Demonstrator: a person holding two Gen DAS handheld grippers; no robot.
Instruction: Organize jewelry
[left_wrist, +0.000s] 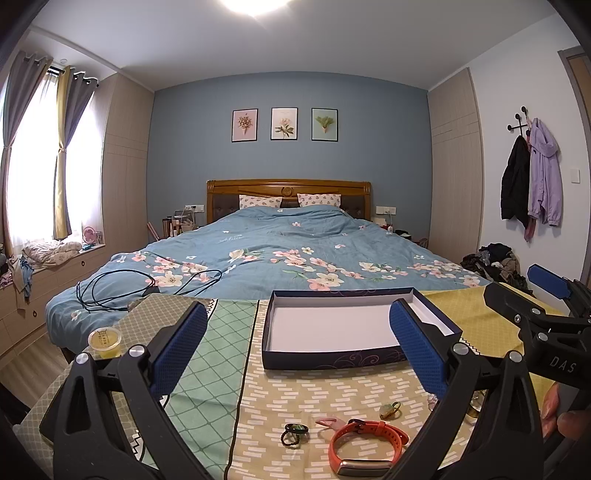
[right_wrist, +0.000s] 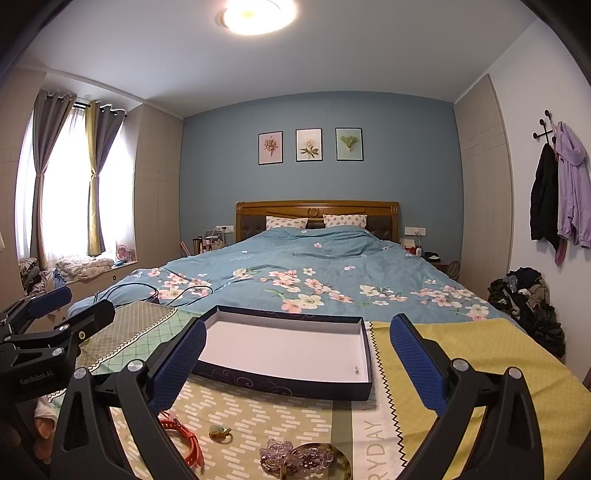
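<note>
**Desk:** Jewelry first, biggest piece down. Where does it lie?

**Me:** Low in both frames, on the patterned cloth (left_wrist: 295, 384) of the table, short of the open, nearly empty navy box (left_wrist: 354, 328). Largest is the orange wristband (left_wrist: 364, 443), bottom centre of my left view, its long axis running left to right across my fingers. Next, a heap of purple beads (right_wrist: 291, 456) on a small gold dish (right_wrist: 334, 458), bottom centre of my right view. Then a green-stone ring (left_wrist: 390, 410) to the band's upper right, and a dark ring (left_wrist: 293, 432) to its left.

**Desk:** And the jaws?

**Me:** Both wide apart and holding nothing. My left gripper (left_wrist: 295, 343) hangs above the wristband; my right gripper (right_wrist: 297, 358) sits over the beads.

**Desk:** Which takes the band?

**Me:** The left, I judge. It lies between my left fingers but at the lower-left edge of my right view. The box waits straight ahead, beyond.
</note>
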